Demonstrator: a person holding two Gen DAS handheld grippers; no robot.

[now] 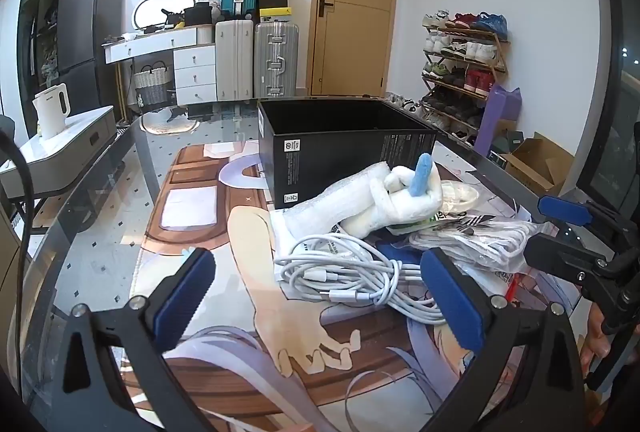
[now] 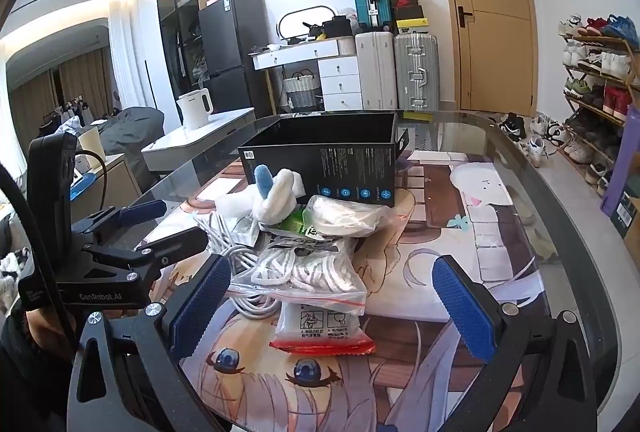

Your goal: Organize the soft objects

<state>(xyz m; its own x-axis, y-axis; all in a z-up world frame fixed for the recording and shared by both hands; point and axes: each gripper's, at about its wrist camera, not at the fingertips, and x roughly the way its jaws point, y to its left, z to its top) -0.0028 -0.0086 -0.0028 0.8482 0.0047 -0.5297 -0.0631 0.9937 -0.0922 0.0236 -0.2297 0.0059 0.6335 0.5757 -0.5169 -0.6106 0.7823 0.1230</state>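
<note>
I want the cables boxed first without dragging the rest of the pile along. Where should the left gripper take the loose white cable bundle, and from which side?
Probably the bunched middle of the white cable bundle, where the loops lie stacked. It lies loose on the mat in front of the open left gripper, so come from above and the near side, jaws straddling the coil across its strands. Its far edge runs under the foam wrap, so lift gently.

Black box [image 1: 344, 148], white print on side. White plush toy [image 1: 396, 200], blue ear. White coiled cable [image 1: 348, 272]. Clear bag [image 2: 308, 272] of white cord, red zip strip. White packet [image 2: 320, 328], red edge. Mat [image 1: 248, 244]: cartoon print, brown, lilac hair, blue eyes. Blue ribbed pads [image 2: 460, 308] on black jaws.
</note>
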